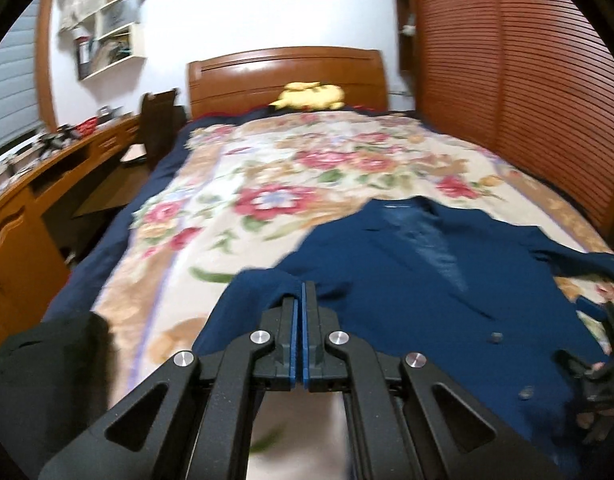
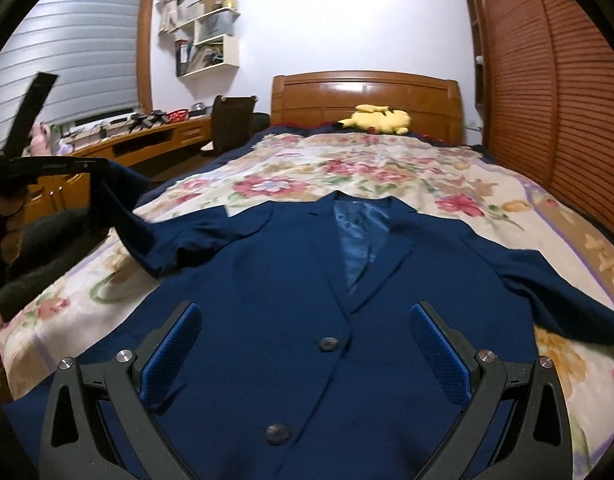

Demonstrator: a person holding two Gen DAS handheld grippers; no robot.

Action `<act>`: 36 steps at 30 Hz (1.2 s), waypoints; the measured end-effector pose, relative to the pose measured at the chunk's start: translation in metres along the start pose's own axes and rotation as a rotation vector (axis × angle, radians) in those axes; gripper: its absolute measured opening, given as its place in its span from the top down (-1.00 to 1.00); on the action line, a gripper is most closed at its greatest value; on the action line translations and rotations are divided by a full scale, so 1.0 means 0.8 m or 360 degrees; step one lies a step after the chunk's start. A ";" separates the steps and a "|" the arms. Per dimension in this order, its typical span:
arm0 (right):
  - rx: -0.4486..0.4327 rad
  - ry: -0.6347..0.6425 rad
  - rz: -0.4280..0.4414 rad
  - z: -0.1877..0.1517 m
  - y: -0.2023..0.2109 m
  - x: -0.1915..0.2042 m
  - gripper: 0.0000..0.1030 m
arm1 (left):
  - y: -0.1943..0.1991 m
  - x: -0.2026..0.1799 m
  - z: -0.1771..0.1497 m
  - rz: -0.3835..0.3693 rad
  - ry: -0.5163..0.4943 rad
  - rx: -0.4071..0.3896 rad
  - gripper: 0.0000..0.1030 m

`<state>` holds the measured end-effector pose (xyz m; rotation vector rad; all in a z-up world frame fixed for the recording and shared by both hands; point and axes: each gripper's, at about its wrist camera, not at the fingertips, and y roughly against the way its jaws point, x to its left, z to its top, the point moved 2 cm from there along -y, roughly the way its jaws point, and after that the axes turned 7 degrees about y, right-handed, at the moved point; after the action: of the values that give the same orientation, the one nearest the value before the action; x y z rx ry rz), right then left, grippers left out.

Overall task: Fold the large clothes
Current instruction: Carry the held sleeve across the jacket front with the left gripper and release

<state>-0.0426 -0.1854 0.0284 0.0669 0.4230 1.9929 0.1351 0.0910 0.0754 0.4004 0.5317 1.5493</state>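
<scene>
A navy blue suit jacket [image 2: 287,280] lies face up on the bed, lapels and pale lining towards the headboard, two buttons down its front. My left gripper [image 1: 303,292] is shut on the jacket's left sleeve [image 1: 259,292]. In the right wrist view the left gripper [image 2: 87,166] holds that sleeve [image 2: 123,208] lifted off the blanket at the left. My right gripper [image 2: 303,308] hangs open just above the jacket's front, with nothing between its blue pads [image 2: 175,344]. The other sleeve [image 2: 567,292] stretches out to the right.
A floral blanket [image 1: 267,168] covers the bed, with a yellow plush toy [image 2: 377,118] by the wooden headboard [image 2: 367,92]. A desk [image 2: 159,140] and chair [image 2: 231,120] stand left of the bed, louvred wardrobe doors [image 2: 547,100] right. Dark cloth [image 1: 47,380] lies at the near left edge.
</scene>
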 end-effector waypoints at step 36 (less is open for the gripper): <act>0.0047 0.0186 0.0133 0.019 -0.033 0.034 -1.00 | 0.096 -0.012 -0.173 -0.0184 -0.0066 0.0123 -0.63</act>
<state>-0.0288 -0.1474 0.0303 -0.0141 0.5324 2.0798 -0.0052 0.0689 0.0050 0.4522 0.5744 1.4096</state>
